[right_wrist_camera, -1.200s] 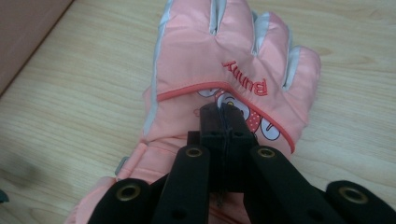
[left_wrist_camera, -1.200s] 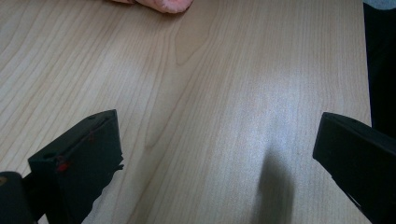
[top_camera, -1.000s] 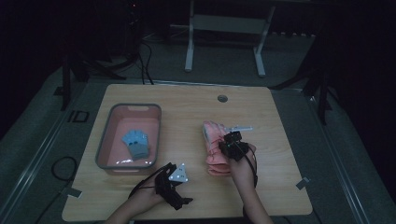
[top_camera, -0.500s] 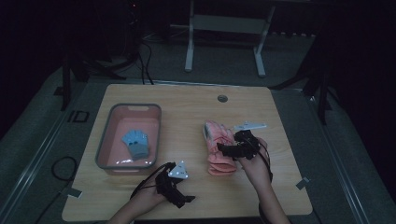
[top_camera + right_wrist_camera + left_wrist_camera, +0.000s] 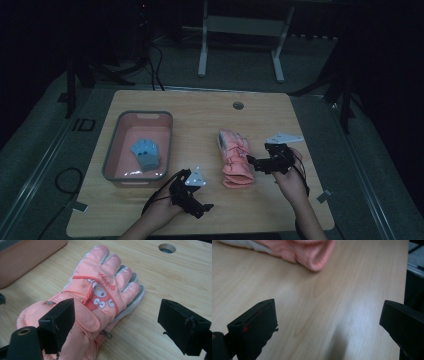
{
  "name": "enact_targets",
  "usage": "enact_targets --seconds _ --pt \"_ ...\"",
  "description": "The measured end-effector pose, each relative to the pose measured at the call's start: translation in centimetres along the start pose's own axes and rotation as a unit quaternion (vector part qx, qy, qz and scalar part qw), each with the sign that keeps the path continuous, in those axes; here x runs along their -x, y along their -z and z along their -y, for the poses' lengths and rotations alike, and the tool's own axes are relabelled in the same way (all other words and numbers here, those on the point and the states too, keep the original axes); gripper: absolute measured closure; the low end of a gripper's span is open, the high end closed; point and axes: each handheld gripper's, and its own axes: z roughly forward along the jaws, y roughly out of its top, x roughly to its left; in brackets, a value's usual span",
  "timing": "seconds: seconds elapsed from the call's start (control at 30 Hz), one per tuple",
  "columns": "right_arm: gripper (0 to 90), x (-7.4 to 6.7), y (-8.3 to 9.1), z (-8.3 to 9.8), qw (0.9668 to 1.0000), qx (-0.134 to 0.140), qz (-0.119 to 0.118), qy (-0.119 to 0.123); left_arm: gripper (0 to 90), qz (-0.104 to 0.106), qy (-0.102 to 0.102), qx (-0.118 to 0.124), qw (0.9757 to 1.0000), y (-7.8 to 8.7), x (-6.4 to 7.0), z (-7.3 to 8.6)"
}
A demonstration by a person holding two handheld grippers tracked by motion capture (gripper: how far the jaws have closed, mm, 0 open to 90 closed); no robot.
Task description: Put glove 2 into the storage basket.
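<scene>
Right gripper (image 5: pixel 252 161) beside pink padded glove (image 5: pixel 234 157), centre frame; jaws just opened, nothing between them.
Left gripper (image 5: pixel 206 206), lower centre, jaws spread over smooth wooden table (image 5: pixel 200 107).

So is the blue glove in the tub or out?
In. The blue glove lies flat on the floor of the pink tub, inside its walls.

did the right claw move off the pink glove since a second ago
Yes. The right claw has drawn back right, off the pink glove toward the table edge, its jaws just opened, nothing between them.
</scene>
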Motion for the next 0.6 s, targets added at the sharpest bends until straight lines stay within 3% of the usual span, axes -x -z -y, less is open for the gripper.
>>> enact_targets --seconds 0.13,0.27,0.37,0.47,0.6 --pt "13.6 0.6 0.8 0.1 0.9997 0.015 0.004 0.020 1.4 -0.007 0.022 0.012 0.9997 0.7 -0.3 -1.7" --pt "12.5 1.1 1.0 0.4 0.9977 0.029 0.014 0.060 1.4 0.006 0.018 0.015 0.9997 0.9 -0.6 -3.7" --pt "13.7 1.7 1.1 0.6 0.9982 0.037 0.000 0.046 1.4 0.017 0.004 0.027 0.9995 0.7 -0.6 -5.3" --pt "13.5 2.2 0.8 0.8 0.9993 0.027 -0.008 0.026 1.4 0.011 -0.020 0.037 0.9990 0.4 -0.6 -6.9" --pt "12.0 2.6 0.1 0.8 0.9994 0.017 -0.029 0.007 1.4 -0.003 -0.037 0.047 0.9982 -0.1 -1.4 -9.0"
